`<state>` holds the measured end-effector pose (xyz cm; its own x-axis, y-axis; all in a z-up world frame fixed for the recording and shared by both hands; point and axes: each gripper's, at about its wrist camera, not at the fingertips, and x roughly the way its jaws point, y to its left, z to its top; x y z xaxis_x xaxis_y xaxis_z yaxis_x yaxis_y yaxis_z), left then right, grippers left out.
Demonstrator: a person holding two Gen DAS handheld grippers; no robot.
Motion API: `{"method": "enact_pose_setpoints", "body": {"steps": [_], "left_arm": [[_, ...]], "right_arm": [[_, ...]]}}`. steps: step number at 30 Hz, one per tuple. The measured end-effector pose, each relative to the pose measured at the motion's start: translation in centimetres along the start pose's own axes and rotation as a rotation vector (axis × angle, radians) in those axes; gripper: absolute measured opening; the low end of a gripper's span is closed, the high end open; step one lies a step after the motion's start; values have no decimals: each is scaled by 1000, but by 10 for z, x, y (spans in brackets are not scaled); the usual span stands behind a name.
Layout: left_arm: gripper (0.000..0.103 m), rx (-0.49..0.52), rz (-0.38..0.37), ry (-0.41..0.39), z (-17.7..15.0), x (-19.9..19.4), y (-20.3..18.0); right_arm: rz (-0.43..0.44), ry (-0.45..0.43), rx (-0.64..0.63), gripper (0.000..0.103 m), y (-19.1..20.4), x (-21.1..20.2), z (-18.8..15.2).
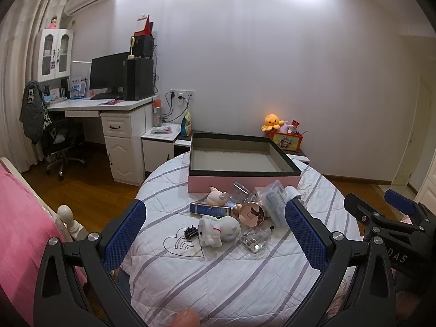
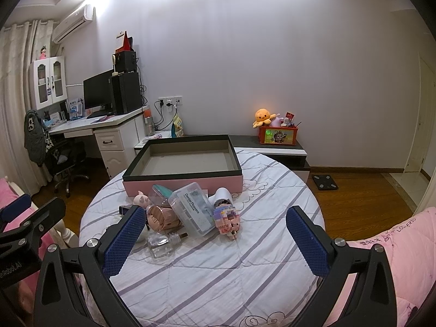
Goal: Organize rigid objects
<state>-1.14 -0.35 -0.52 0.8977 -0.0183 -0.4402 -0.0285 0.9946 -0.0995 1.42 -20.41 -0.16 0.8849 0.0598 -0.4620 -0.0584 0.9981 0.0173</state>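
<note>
while the pink box (image 2: pixel 182 182) sits empty, the clutter (image 2: pixel 188 212) lies unsorted just beside it. both tools, left (image 1: pixel 215 231) and right (image 2: pixel 215 234), hang spread, seemingly gripping nothing.

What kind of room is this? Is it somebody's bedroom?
Most likely a bedroom. A quilt covers the surface where the things lie, a desk with a monitor stands by the wall, and a plush octopus sits on a low cabinet.

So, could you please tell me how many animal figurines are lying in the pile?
2: a pink pig beside the pink box, and a white figurine at the pile's near left edge. Others may be hidden underneath.
</note>
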Motion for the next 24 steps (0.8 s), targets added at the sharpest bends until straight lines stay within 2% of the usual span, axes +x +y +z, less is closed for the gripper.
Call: {"method": "enact_pose_setpoints", "body": {"steps": [18, 24], "left_arm": [[103, -10, -17, 10, -7, 5, 4], [103, -18, -21, 43, -15, 18, 8]], "right_arm": [[-4, 19, 1, 103, -4, 7, -2], [-19, 48, 3, 103, -12, 25, -7]]}}
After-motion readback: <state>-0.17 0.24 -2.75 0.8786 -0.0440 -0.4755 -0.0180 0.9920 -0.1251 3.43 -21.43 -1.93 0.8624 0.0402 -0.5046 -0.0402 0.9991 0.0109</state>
